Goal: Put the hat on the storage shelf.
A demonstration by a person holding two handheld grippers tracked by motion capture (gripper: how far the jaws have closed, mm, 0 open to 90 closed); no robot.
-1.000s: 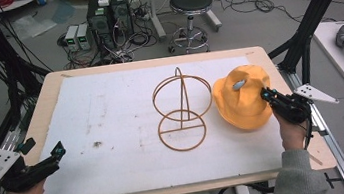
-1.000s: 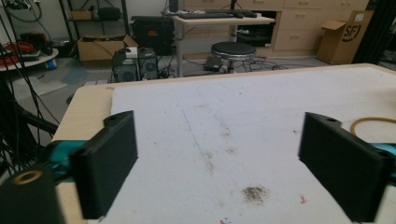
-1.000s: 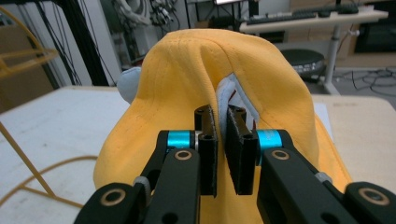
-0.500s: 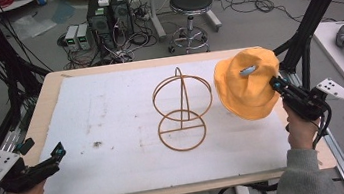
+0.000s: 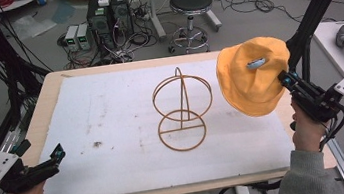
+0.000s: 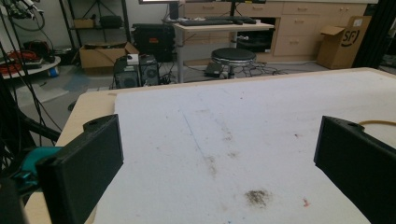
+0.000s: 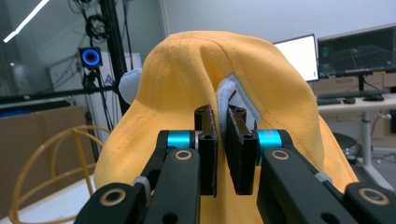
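An orange hat [image 5: 253, 78] with a small pale patch hangs in the air at the table's right side, clear of the white mat [image 5: 112, 120]. My right gripper [image 5: 285, 80] is shut on the hat's rim. In the right gripper view its jaws pinch the orange cloth [image 7: 187, 84] close together. A wire hat stand [image 5: 181, 108] of gold rings stands upright mid-table, left of the hat. My left gripper [image 5: 56, 155] rests at the near left corner, open; in the left gripper view its fingers [image 6: 88, 163] stand wide apart over bare mat.
The wooden table edge [image 5: 48, 93] frames the mat. A small dark stain [image 5: 97, 144] marks the mat near the left gripper. Black frame posts [image 5: 314, 7] rise right of the hat. A stool [image 5: 190, 4] and electronics boxes [image 5: 108, 9] stand on the floor behind.
My right gripper has lifted the hat off the mat and carried it up and slightly away. The left gripper has stayed put.
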